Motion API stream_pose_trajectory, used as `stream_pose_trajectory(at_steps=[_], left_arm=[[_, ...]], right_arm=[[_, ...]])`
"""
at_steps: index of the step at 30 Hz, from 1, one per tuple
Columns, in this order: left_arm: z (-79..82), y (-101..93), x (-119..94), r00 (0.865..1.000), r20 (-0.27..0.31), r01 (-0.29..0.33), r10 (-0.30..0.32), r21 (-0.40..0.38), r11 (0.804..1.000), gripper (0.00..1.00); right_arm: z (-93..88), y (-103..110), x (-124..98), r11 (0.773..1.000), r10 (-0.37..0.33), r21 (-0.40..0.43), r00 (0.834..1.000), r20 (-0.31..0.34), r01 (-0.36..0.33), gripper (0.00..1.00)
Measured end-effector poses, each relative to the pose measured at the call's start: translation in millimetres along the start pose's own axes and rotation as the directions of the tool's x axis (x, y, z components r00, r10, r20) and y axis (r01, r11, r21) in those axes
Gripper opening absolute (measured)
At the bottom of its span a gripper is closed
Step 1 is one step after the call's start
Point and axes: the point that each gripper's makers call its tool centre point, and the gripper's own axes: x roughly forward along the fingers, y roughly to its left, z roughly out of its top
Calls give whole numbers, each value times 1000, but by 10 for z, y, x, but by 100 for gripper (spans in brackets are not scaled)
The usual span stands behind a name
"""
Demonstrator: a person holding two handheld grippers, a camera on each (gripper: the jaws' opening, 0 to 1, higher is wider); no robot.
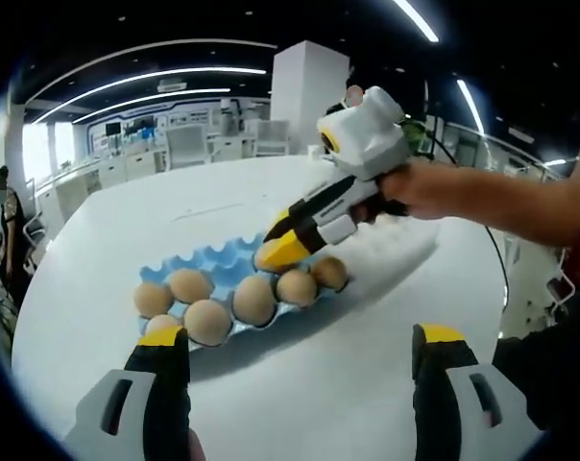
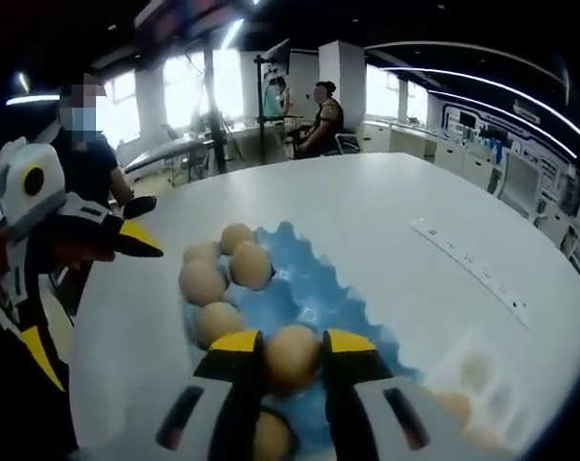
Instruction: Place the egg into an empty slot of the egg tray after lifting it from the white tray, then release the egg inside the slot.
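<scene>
- The tan oval egg point(image 2: 292, 353) sits clamped between the right gripper point(image 2: 292, 357) jaws, low over the blue moulded egg tray point(image 2: 319, 288) (lift done, by my judgement; seating and letting go remain).
- Six eggs already fill slots of that tray.
- The left gripper point(image 1: 302, 348) hangs spread and empty near the tray, above the white tabletop point(image 1: 367, 403).
- The target slot is hidden beneath the egg; the pale white tray point(image 2: 482, 384), beside the egg tray, is blurred.

I see a blue egg tray point(image 1: 223, 264) that looks like moulded matt pulp or plastic, its eggs point(image 1: 254, 300) dull-shelled and tan. Beneath the tray, the white surface point(image 1: 367, 317) looks smooth with a faint sheen.
</scene>
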Motion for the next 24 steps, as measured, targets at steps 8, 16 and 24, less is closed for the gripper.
stream_pose_trajectory(at_steps=[8,16,24], left_arm=[[-16,2,-7,1000,-1,-2,2,-3,1000,98],[-23,19,-10,1000,-1,-3,3,-5,1000,98],[-36,13,-7,1000,-2,1,-1,-6,1000,97]], right_arm=[[-37,-4,19,999,15,-29,999,-51,-16,26],[-120,-28,35,999,20,-27,996,-91,-23,27],[-131,-16,29,999,38,-21,995,-96,-40,27]])
